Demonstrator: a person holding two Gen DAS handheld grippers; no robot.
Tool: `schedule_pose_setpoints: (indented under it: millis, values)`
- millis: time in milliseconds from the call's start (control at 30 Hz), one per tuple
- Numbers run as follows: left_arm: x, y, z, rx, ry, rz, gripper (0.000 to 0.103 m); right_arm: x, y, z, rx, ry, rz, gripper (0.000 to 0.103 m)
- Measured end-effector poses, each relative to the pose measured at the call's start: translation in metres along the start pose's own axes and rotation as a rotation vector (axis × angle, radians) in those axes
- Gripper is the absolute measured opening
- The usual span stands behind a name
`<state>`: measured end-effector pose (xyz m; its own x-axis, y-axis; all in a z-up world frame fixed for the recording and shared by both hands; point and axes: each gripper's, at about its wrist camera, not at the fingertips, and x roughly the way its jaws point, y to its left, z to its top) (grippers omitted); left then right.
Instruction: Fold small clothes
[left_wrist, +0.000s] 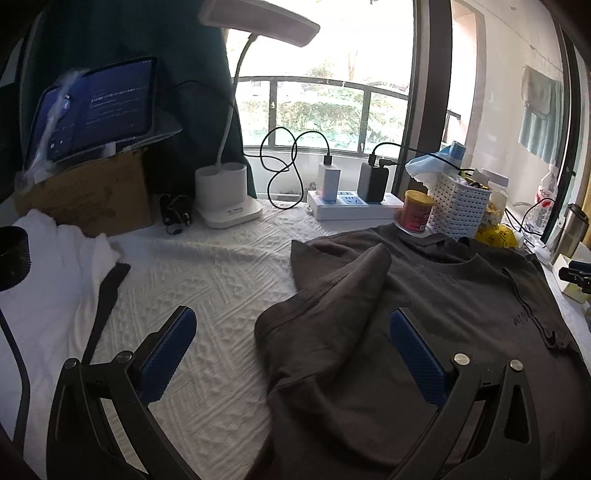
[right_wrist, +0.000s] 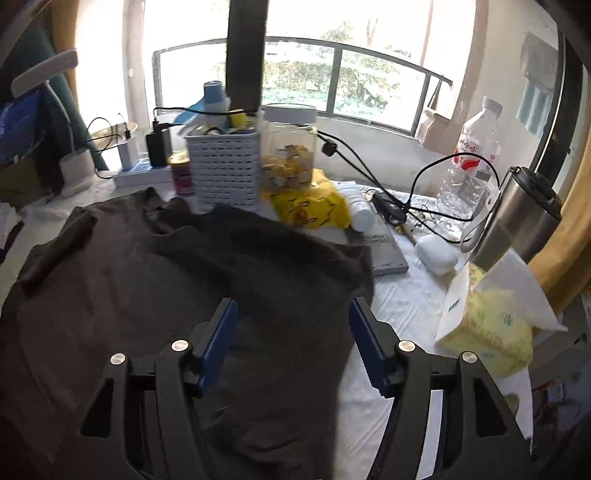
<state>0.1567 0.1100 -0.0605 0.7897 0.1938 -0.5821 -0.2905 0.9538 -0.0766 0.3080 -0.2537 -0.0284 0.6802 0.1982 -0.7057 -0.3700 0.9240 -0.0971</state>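
Two grippers hover over the table, both with jaws spread wide and nothing between the blue pads: the left gripper (left_wrist: 291, 325) straddles the near-left edge of the brown T-shirt (left_wrist: 424, 314), the right gripper (right_wrist: 293, 314) hangs above its right side. That shirt lies spread on the white textured cloth (left_wrist: 207, 280), one sleeve (left_wrist: 354, 280) flopped inward at 12 o'clock of the left jaws. White garment (left_wrist: 55, 280) waits at 9 o'clock, apart, while the white basket (right_wrist: 225, 170) touches the collar end.
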Motion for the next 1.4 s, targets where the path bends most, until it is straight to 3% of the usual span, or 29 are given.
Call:
schedule_pose_setpoints:
  millis: [300,400,533,600,733,867,933,1067,1400]
  values:
    - [0.011,0.030,-0.007,0.007,0.058,-0.075,0.097,-0.024,0.042,-0.016,0.055,-0.002,0.011,0.072]
    - [0.015,0.035,-0.008,0.021,0.069,-0.105,0.088,-0.026,0.056,-0.022,0.067,0.007,0.021,0.077]
    - [0.028,0.038,-0.006,0.048,0.109,-0.137,0.086,-0.030,0.076,-0.029,0.061,0.009,0.032,0.077]
    - [0.036,0.038,-0.006,0.057,0.133,-0.163,0.067,-0.030,0.080,-0.031,0.069,0.013,0.033,0.077]
    - [0.055,0.036,-0.004,0.068,0.213,-0.208,0.066,-0.030,0.085,-0.034,0.082,0.018,0.029,0.077]
    - [0.071,0.037,-0.002,0.048,0.288,-0.268,0.049,-0.032,0.086,-0.034,0.082,0.015,0.026,0.077]
    - [0.077,0.036,-0.005,0.033,0.325,-0.289,0.036,-0.031,0.083,-0.034,0.089,0.013,0.028,0.077]
    - [0.073,0.030,-0.009,0.047,0.324,-0.268,0.008,-0.028,0.078,-0.038,0.102,0.017,0.033,0.077]
    - [0.036,0.000,0.009,0.116,0.207,-0.265,0.005,-0.031,0.056,-0.048,0.146,-0.008,0.059,0.077]
